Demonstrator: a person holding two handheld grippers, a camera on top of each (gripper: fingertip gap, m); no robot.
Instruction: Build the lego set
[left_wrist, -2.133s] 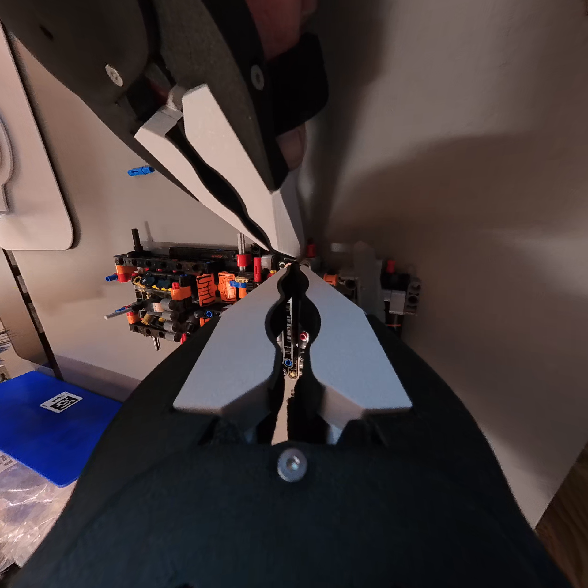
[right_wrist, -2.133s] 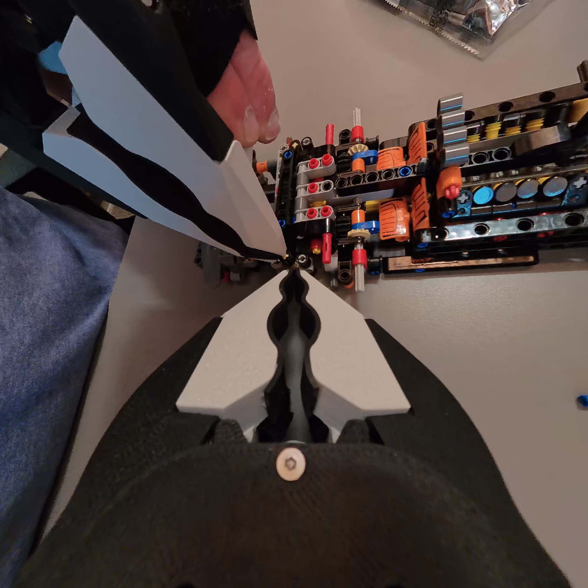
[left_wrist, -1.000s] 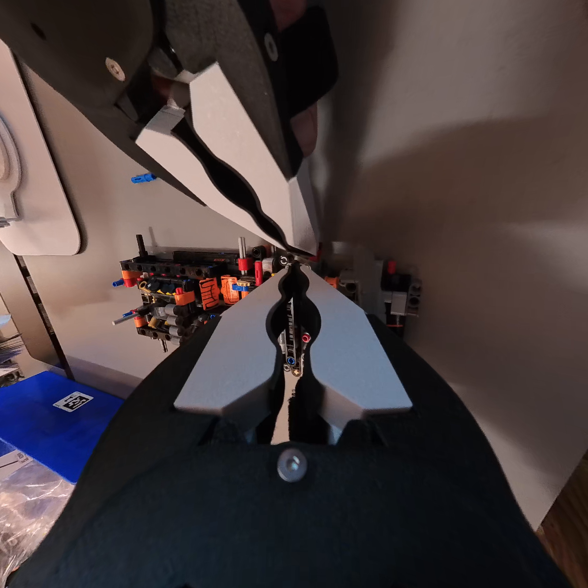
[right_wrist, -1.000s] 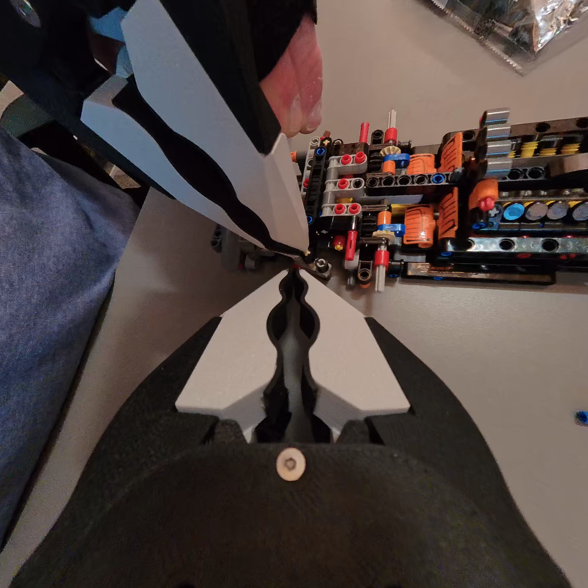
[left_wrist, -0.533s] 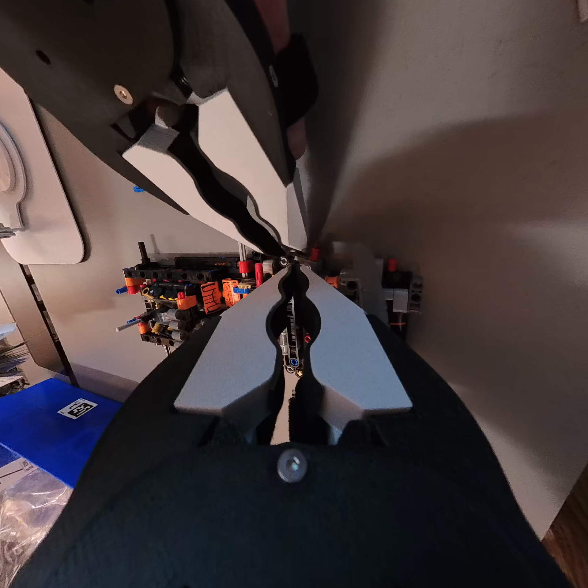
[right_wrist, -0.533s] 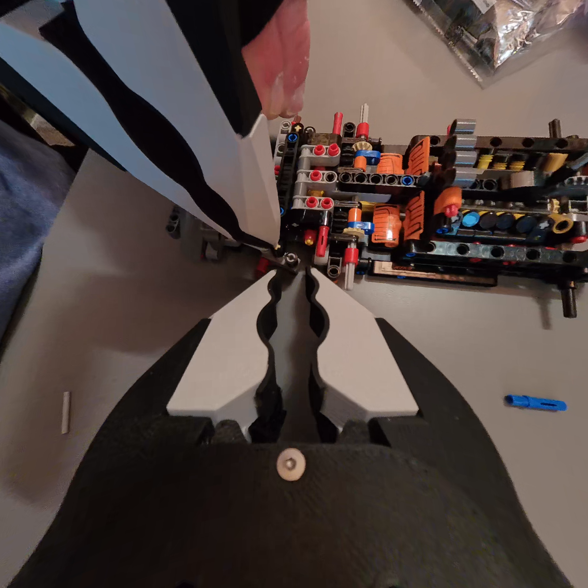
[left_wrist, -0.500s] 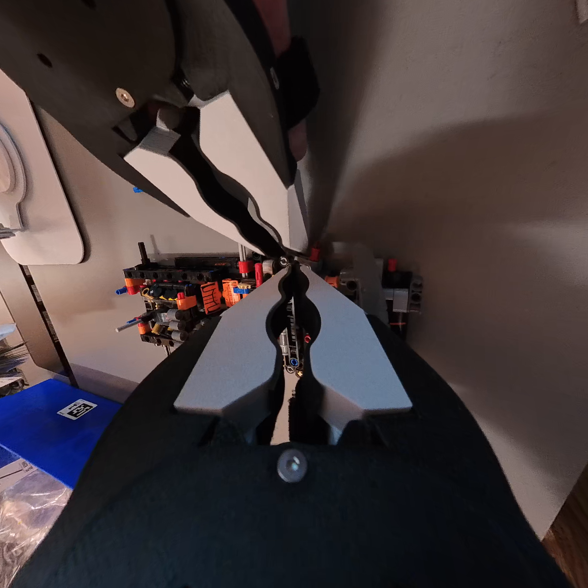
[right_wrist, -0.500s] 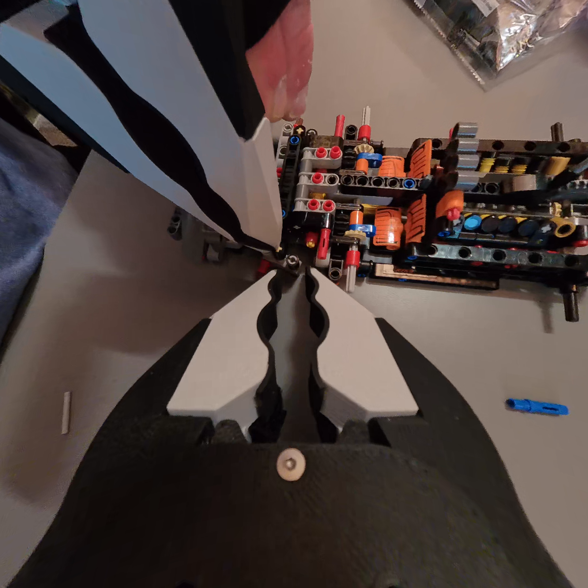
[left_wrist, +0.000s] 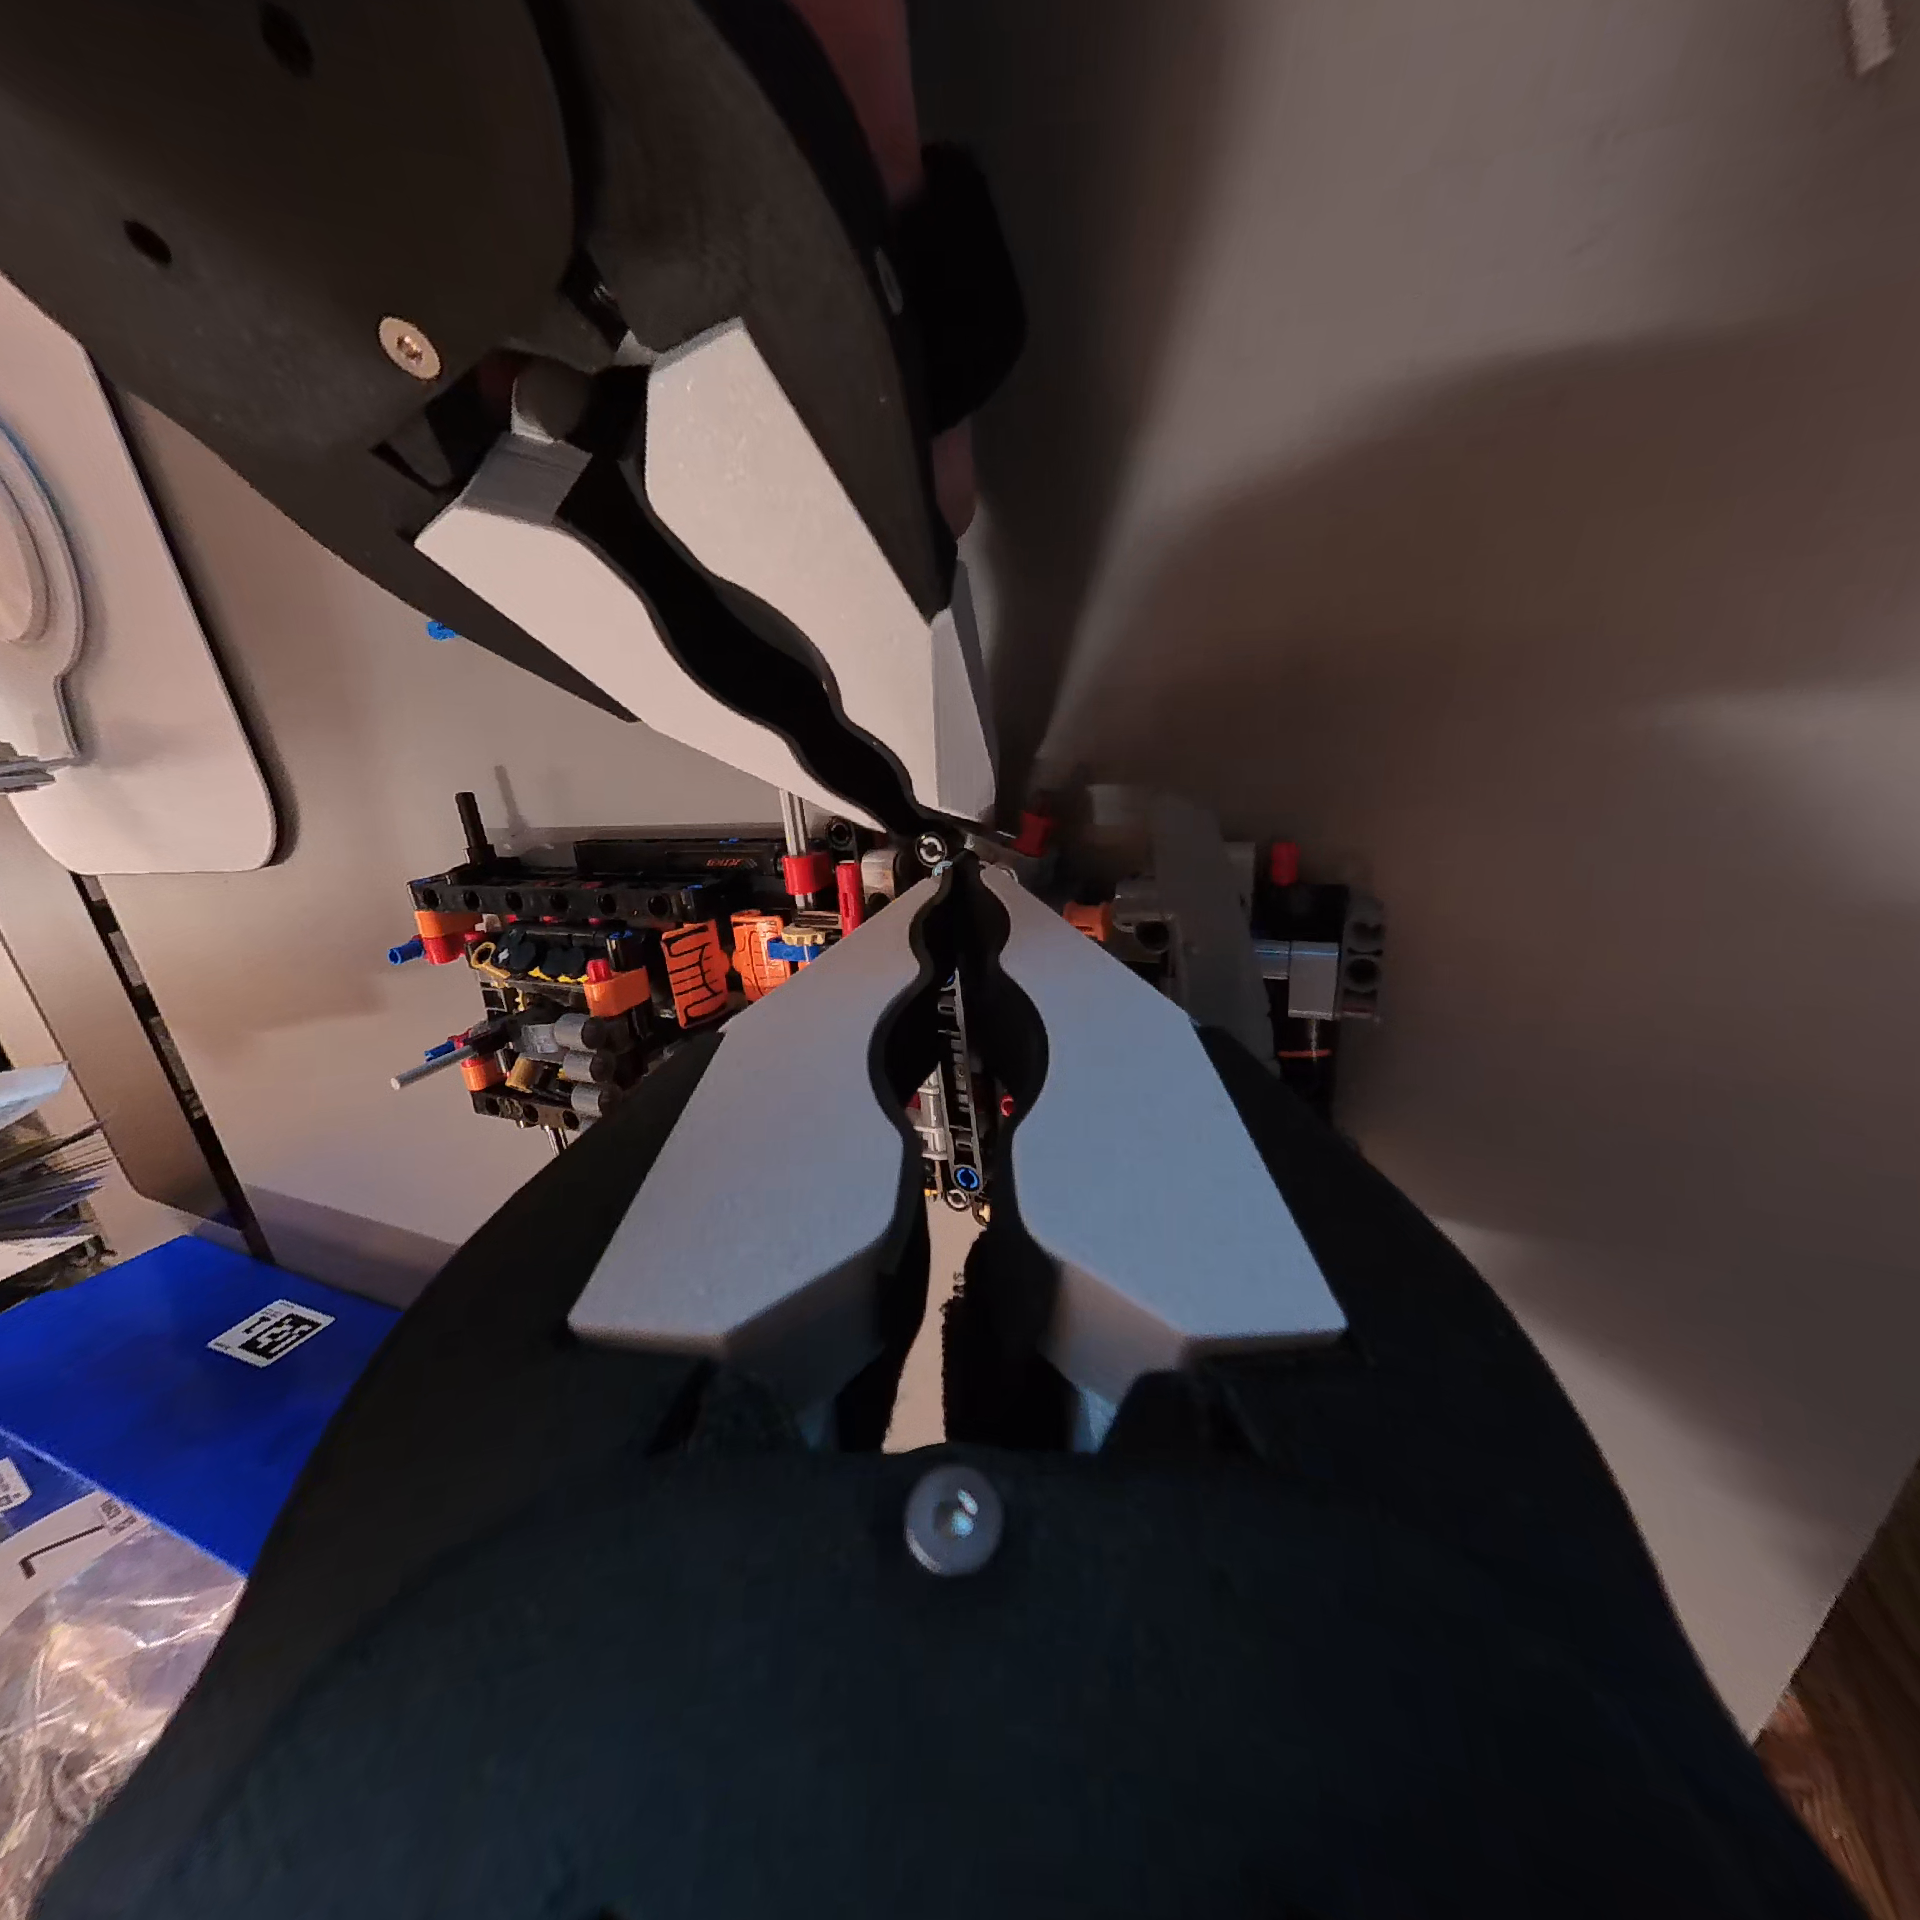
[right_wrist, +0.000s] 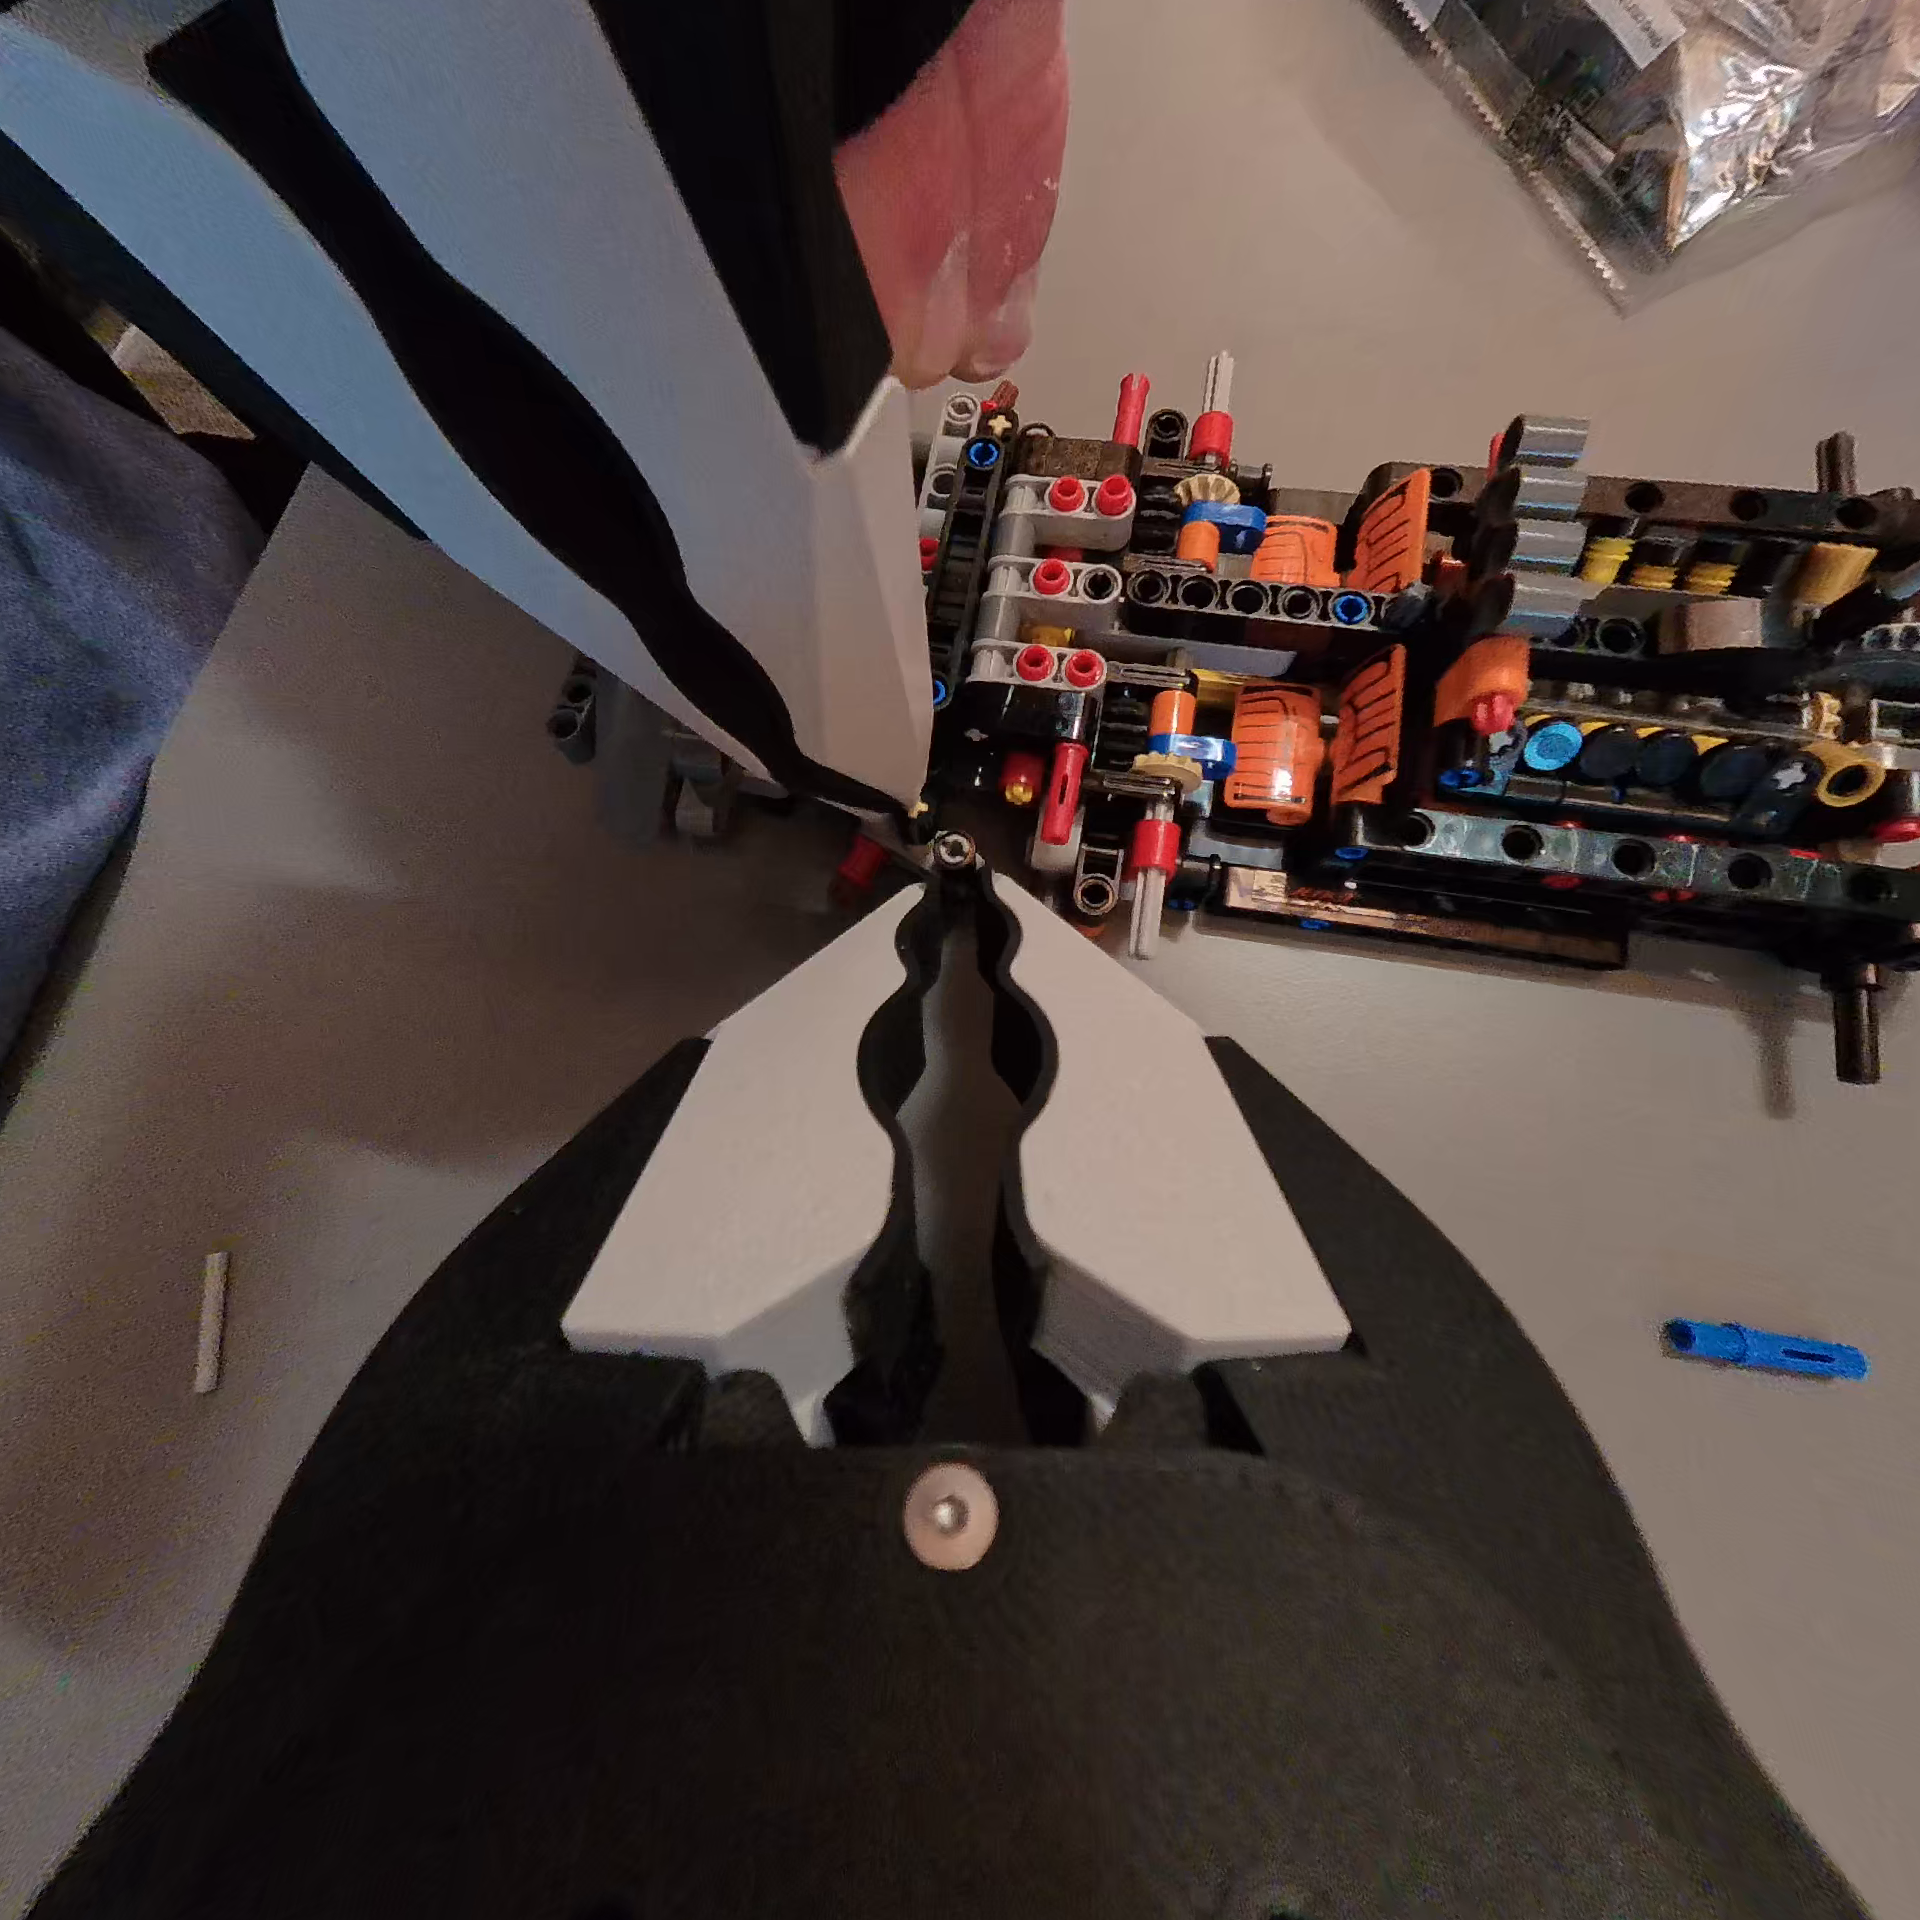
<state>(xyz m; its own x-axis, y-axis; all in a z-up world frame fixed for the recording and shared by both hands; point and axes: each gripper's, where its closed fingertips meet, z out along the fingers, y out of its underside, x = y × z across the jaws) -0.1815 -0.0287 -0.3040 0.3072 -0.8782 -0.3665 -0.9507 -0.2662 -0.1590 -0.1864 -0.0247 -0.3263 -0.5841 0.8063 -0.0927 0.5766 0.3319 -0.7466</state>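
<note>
**Both grippers pinching at the model's end**

Right gripper has narrowed since half a second ago, when its fingers stood visibly apart; the tips now sit nearly together again around a small dark part at the model's corner. Left gripper looks unchanged, clamped as before.

Left wrist view: left gripper (left_wrist: 958, 871) is clenched on a thin black beam (left_wrist: 966, 1049) at the end of the lego model (left_wrist: 623, 966), beam running down between the fingers. Model sits on the pale table (left_wrist: 1507, 727). Right gripper (left_wrist: 940, 821) comes in from above, tips touching the same spot. Blue box (left_wrist: 156, 1382) and a plastic bag (left_wrist: 73, 1704) lie lower left.

Right wrist view: right gripper (right_wrist: 954, 883) tips are almost closed on a small round-headed pin or connector (right_wrist: 951, 850) at the model's (right_wrist: 1351, 665) near corner; whether it is truly gripped or only touched, cannot tell. Left gripper (right_wrist: 914, 800) enters from upper left, a hand (right_wrist: 966, 187) behind it. Loose blue pin (right_wrist: 1766, 1351) lies right, a small grey axle (right_wrist: 211, 1320) left, a parts bag (right_wrist: 1704, 114) upper right.

Handling, as a judgement: model is light, rigid plastic but joints pop apart under sideways force; pins are tiny and slippery. Best held by the long black frame beams, not the protruding red axles or orange panels.
</note>
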